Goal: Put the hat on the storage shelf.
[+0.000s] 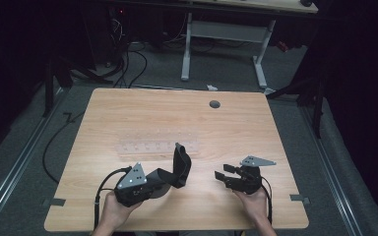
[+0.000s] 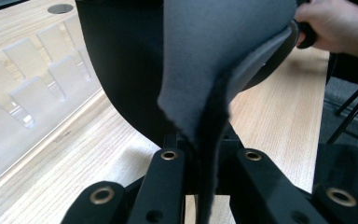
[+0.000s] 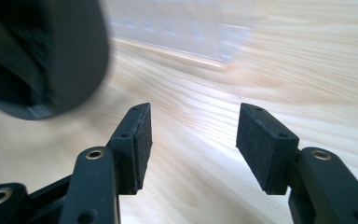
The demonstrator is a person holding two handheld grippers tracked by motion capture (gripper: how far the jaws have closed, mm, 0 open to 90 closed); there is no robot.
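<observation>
Near edge of the wooden table (image 1: 128, 113): the person's left hand (image 1: 109, 212) holds the left gripper (image 1: 170, 179), jaws clamped on a black fabric piece (image 1: 181, 164) with a grey inner face, its free end standing upright. Right: the right gripper (image 1: 225, 173), jaws spread wide with nothing between them, near the fabric but apart. Behind: a clear plastic tray (image 1: 157, 146) lying flat at mid-table.

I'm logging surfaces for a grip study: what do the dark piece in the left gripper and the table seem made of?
Dark piece: looks like fabric, matte grey face, black frayed edge, draping in a curve.
Table: light wood or wood-look laminate, smooth, with visible grain lines; which one is unclear.
</observation>
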